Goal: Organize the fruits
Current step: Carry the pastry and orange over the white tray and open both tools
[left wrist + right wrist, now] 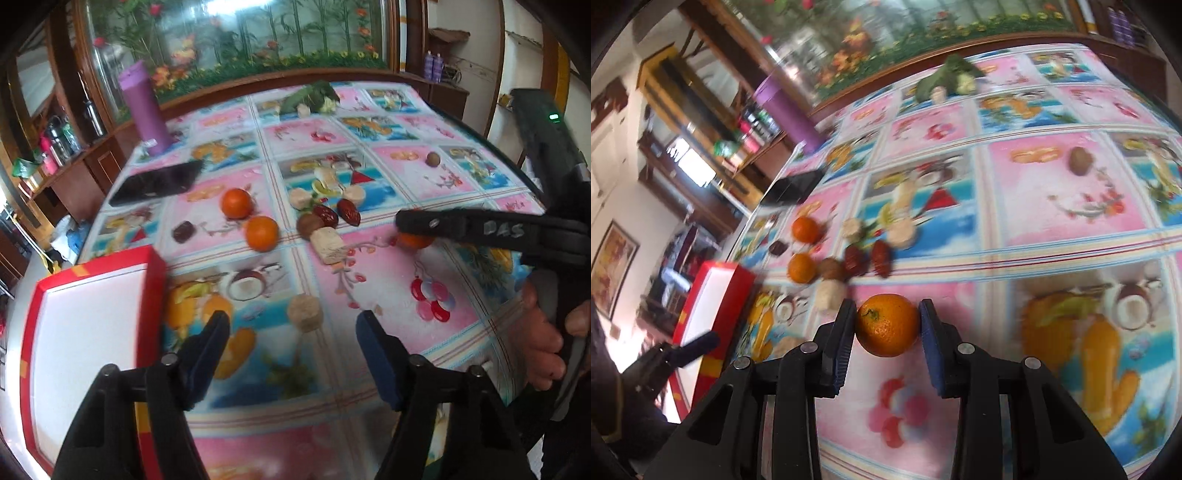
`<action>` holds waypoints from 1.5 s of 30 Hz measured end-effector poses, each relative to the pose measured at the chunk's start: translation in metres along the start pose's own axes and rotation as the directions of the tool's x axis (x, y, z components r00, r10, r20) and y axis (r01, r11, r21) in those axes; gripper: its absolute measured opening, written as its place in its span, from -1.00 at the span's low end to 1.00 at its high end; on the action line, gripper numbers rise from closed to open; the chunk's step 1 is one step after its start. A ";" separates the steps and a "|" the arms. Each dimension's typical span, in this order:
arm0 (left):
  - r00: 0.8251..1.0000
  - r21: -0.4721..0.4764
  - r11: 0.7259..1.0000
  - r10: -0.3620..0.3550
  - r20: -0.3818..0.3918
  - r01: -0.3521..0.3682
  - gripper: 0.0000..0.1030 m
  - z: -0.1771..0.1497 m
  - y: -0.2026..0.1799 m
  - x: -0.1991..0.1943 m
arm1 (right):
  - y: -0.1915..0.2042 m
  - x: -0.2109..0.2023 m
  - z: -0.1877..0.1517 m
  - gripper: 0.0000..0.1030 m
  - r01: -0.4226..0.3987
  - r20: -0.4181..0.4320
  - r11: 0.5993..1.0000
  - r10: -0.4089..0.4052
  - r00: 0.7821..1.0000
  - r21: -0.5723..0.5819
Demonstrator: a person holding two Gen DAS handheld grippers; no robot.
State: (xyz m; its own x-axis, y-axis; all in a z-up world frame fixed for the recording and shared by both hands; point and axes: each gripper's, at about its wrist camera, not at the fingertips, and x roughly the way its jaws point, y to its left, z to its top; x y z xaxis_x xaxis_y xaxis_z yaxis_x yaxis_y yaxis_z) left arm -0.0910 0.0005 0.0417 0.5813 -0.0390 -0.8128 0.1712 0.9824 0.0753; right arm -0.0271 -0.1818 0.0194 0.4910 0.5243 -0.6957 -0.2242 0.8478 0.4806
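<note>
Orange mandarin [887, 325] clamped in right fingers [846, 332], left fingers [207, 347] parted, empty, red box [92, 332] edge adjacent

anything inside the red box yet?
Nothing visible: the red cardboard box shows a bare white interior. Its near corner is hidden behind the left gripper, whose jaws stand open.

A home dining room — fruit-print tablecloth [424, 258], wooden cabinets [96, 158].

Both cameras look steeply down along their tools at the bench [424, 122], close above it. Both views share the red box [153, 280] [727, 291] and the fruit beside it.
</note>
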 end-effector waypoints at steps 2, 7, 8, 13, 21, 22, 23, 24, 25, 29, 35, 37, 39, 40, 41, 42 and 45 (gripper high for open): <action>0.999 -0.016 0.999 -0.033 -0.024 0.032 0.23 0.004 -0.001 0.013 | -0.006 -0.004 0.002 -0.35 0.009 0.015 1.000 -0.009 1.000 0.016; 0.994 -0.060 0.996 -0.076 -0.075 0.071 -0.17 0.004 0.001 0.034 | -0.007 -0.005 0.004 -0.35 -0.003 0.014 1.000 0.003 1.000 0.016; 0.994 -0.059 0.996 -0.070 -0.078 0.066 -0.22 0.004 0.000 0.036 | -0.006 -0.005 0.004 -0.35 -0.006 0.013 1.000 0.006 1.000 0.011; 0.996 -0.056 0.995 -0.079 -0.049 0.077 -0.46 0.003 0.001 0.035 | -0.004 -0.004 0.003 -0.35 -0.004 0.013 1.000 0.004 1.000 0.008; 0.995 -0.103 0.990 -0.095 -0.006 0.094 -0.46 0.002 0.010 0.021 | 0.006 -0.004 0.001 -0.35 0.010 0.044 0.999 -0.008 0.999 -0.043; 0.996 -0.108 0.990 -0.086 0.018 0.088 -0.46 0.001 0.013 0.012 | 0.010 -0.004 -0.001 -0.35 0.007 0.046 0.998 -0.004 0.999 -0.064; 0.996 -0.115 0.990 -0.073 0.041 0.077 -0.46 0.000 0.017 0.002 | 0.014 -0.003 -0.001 -0.35 -0.002 0.045 0.997 0.005 0.999 -0.080; 0.996 -0.127 0.990 -0.061 0.064 0.069 -0.46 -0.002 0.023 -0.008 | 0.019 -0.002 -0.002 -0.35 -0.012 0.046 0.995 0.016 0.999 -0.097; 0.995 -0.144 0.987 -0.056 0.085 0.068 -0.46 -0.005 0.031 -0.019 | 0.024 -0.002 -0.003 -0.35 -0.015 0.051 0.993 0.021 0.998 -0.113; 0.987 -0.210 0.978 0.028 0.157 0.006 -0.46 -0.020 0.066 -0.057 | 0.053 0.000 -0.010 -0.35 -0.070 0.058 0.985 0.080 0.995 -0.160; 0.966 -0.311 0.936 0.217 0.143 -0.164 -0.46 -0.059 0.132 -0.084 | 0.143 0.027 -0.028 -0.35 -0.193 -0.038 0.935 0.190 0.981 -0.297; 0.954 -0.342 0.912 0.279 0.114 -0.226 -0.46 -0.073 0.153 -0.083 | 0.176 0.038 -0.036 -0.35 -0.221 -0.080 0.908 0.206 0.975 -0.356; 0.944 -0.374 0.887 0.320 0.077 -0.271 -0.46 -0.086 0.170 -0.079 | 0.206 0.049 -0.045 -0.36 -0.239 -0.116 0.882 0.209 0.971 -0.407; 0.939 -0.388 0.875 0.338 0.060 -0.290 -0.46 -0.093 0.178 -0.076 | 0.222 0.056 -0.049 -0.36 -0.248 -0.138 0.868 0.209 0.968 -0.430; 0.935 -0.399 0.865 0.351 0.046 -0.305 -0.46 -0.098 0.185 -0.074 | 0.231 0.061 -0.054 -0.36 -0.257 -0.155 0.859 0.209 0.966 -0.443; 0.932 -0.410 0.856 0.360 0.037 -0.315 -0.46 -0.103 0.191 -0.072 | 0.240 0.067 -0.057 -0.36 -0.265 -0.172 0.851 0.208 0.963 -0.454; 0.922 -0.427 0.838 0.387 0.024 -0.340 -0.46 -0.112 0.202 -0.069 | 0.261 0.088 -0.066 -0.36 -0.253 -0.210 0.842 0.170 0.963 -0.476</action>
State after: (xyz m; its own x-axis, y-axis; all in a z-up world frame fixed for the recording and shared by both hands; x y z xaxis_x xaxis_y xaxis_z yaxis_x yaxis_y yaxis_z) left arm -0.1853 0.2223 0.0484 0.6211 0.3395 -0.7063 -0.3937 0.9145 0.0933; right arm -0.0982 0.0907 0.0486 0.2575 0.6655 -0.7005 -0.7140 0.6195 0.3261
